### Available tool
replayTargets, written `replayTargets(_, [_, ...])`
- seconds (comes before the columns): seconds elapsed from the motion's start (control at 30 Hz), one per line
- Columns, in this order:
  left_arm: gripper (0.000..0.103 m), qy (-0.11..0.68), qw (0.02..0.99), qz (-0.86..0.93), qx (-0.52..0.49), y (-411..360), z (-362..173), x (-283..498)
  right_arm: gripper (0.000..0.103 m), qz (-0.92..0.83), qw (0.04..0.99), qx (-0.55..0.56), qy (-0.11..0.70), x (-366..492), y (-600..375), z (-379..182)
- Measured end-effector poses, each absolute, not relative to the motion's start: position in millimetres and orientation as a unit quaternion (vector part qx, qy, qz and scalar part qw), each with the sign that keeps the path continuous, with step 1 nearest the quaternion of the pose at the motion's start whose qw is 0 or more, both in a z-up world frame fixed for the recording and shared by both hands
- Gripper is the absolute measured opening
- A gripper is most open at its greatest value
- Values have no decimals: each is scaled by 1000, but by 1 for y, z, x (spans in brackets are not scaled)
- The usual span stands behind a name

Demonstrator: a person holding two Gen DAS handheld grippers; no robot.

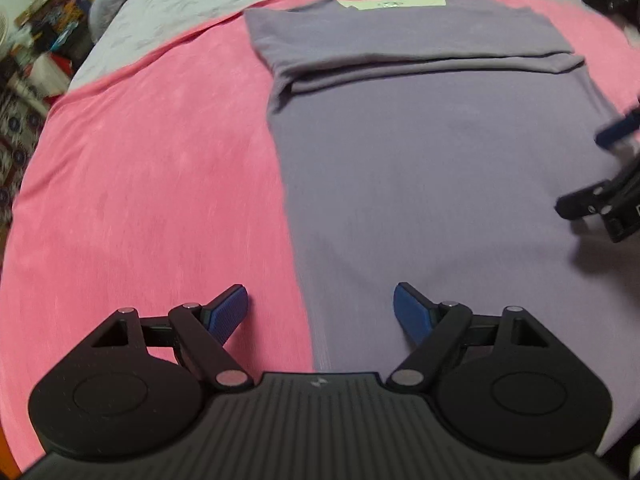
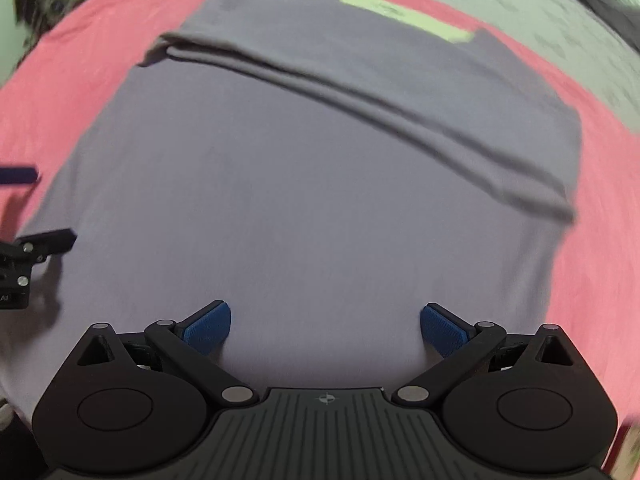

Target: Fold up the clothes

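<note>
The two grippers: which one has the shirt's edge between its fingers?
The left gripper: its open fingers straddle the purple shirt's side edge; the right gripper hovers over shirt only.

One purple shirt (image 1: 432, 184), one pink blanket (image 1: 140, 200), two grippers.

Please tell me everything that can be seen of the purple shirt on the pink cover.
The purple, soft-looking knit shirt lies flat on the pink bed cover. Its far part is folded over itself, making a thick band across the cloth. A pale yellow label shows at the neck edge. The near part is smooth. The open left gripper straddles its left edge; the open right gripper is above it.
</note>
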State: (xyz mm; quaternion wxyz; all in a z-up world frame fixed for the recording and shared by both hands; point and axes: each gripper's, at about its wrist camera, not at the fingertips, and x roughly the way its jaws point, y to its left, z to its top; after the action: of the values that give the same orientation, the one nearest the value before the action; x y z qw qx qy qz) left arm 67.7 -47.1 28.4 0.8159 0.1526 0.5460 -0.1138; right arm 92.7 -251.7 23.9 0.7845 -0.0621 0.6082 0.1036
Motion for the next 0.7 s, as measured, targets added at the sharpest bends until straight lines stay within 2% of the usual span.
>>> replayTargets(0.2, [83, 545, 818, -112, 142, -37, 29, 53, 103, 108, 795, -64, 593, 44, -264, 27])
replayTargets(0.37, [88, 492, 842, -126, 182, -42, 26, 38, 103, 104, 826, -60, 550, 24, -266, 24])
replayTargets(0.7, [88, 375, 905, -116, 162, -32, 17, -7, 103, 85, 905, -40, 415, -28, -277, 13])
